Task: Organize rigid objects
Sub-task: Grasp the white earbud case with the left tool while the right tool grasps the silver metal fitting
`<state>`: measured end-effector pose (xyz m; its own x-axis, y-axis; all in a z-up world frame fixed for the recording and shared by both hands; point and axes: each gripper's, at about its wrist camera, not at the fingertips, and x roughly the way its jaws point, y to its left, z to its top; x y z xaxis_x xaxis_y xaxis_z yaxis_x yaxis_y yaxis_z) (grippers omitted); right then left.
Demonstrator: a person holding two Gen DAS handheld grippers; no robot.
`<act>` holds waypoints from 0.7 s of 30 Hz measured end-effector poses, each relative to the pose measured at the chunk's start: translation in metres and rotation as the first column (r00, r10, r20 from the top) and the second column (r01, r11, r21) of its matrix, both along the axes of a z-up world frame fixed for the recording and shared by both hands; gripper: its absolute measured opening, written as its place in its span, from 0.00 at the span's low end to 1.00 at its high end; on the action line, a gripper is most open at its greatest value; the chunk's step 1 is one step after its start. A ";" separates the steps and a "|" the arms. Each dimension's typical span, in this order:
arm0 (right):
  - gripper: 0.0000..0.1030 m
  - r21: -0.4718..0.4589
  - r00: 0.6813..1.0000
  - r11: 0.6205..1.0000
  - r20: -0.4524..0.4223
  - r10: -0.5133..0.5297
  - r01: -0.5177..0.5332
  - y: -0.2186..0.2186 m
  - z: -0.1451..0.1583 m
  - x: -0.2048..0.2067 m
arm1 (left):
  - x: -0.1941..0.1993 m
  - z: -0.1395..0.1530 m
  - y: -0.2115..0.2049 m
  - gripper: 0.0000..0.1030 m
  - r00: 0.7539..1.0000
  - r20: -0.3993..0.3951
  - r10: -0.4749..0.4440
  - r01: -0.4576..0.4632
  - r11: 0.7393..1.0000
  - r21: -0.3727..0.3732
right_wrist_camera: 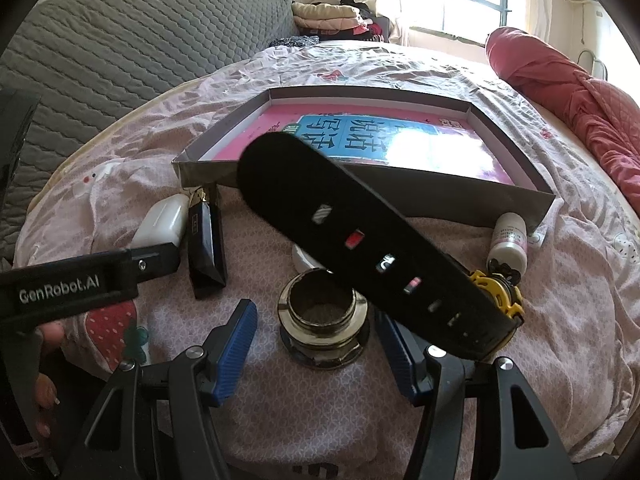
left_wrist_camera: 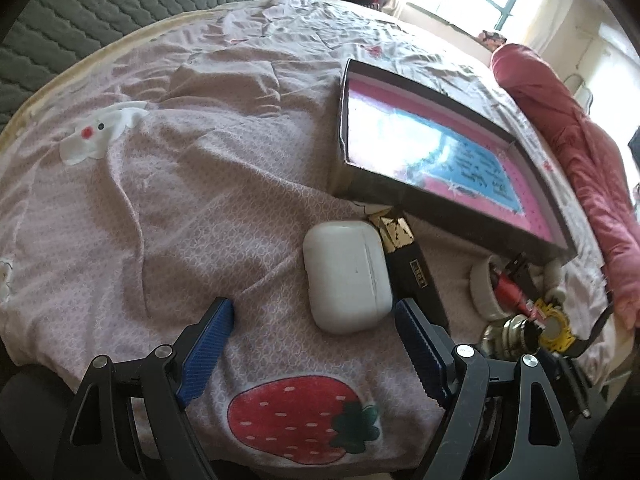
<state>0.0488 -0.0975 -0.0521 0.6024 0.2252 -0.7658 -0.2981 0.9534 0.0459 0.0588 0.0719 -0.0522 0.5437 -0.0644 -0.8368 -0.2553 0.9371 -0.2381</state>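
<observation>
Left wrist view: the left gripper [left_wrist_camera: 314,316] spreads wide around a white earbud case [left_wrist_camera: 346,276] on the bed [left_wrist_camera: 200,160]; the right gripper [right_wrist_camera: 316,320] (also unclenched) flanks a metal fitting [right_wrist_camera: 323,316].

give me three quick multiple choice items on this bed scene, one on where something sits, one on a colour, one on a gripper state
1. Where is the white earbud case?
A. inside the box
B. on the bedsheet between the left gripper's fingers
C. on the red quilt

2. What colour are the gripper finger pads?
A. blue
B. green
C. white

3. How is the right gripper set?
A. shut on the metal fitting
B. shut on nothing
C. open around the metal fitting

Answers: 1 B, the case lies on the sheet in front of the box. 2 A, the ribbed pads are blue. 3 C, gaps show on both sides.
</observation>
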 end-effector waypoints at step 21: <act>0.45 0.015 0.999 0.999 0.014 -0.035 0.035 -0.004 0.001 -0.002 | 0.035 -0.015 -0.021 0.84 0.994 -0.063 0.094 -0.082 0.980 0.183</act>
